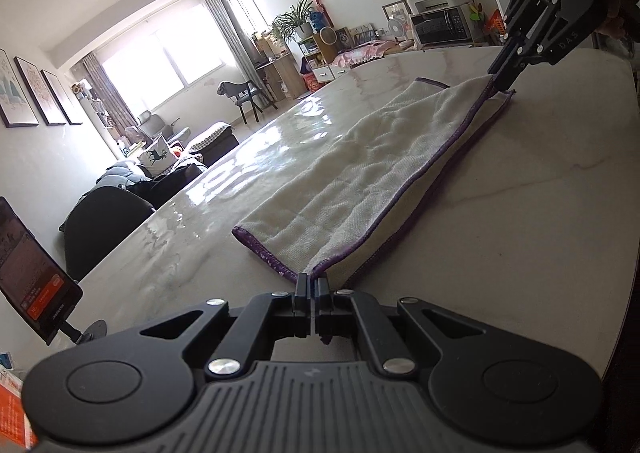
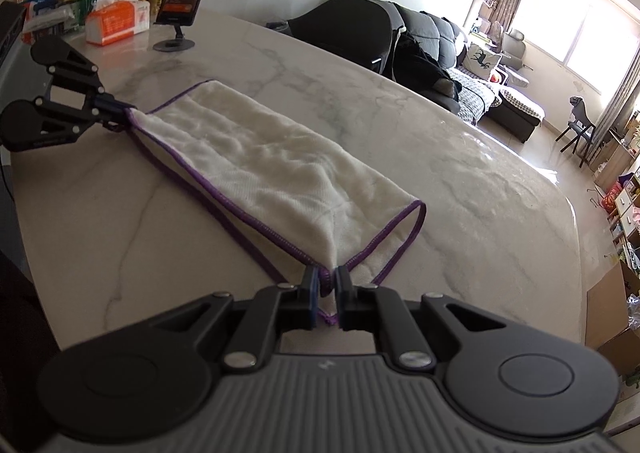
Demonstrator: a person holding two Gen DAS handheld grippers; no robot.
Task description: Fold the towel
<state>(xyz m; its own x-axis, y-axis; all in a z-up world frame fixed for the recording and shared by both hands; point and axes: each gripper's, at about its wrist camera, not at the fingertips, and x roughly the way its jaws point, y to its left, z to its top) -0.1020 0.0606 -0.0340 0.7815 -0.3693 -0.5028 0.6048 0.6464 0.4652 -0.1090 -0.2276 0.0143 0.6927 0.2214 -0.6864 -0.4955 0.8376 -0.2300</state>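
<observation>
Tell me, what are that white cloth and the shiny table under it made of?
The towel looks like soft woven cotton or microfibre, matte, with a waffle-like weave and a stitched purple hem. The table looks like polished marble or a marble-look slab: pale with grey veins, glossy enough to mirror the window light. Which of the two, I cannot tell.

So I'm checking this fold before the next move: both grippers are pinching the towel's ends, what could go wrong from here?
1. The right gripper holds only a small bunched corner of the towel; it could slip out if pulled.
2. The left gripper also pinches just the purple hem, so the layers may separate and misalign.
3. The marble table looks glossy, so the towel could slide rather than crease.
</observation>
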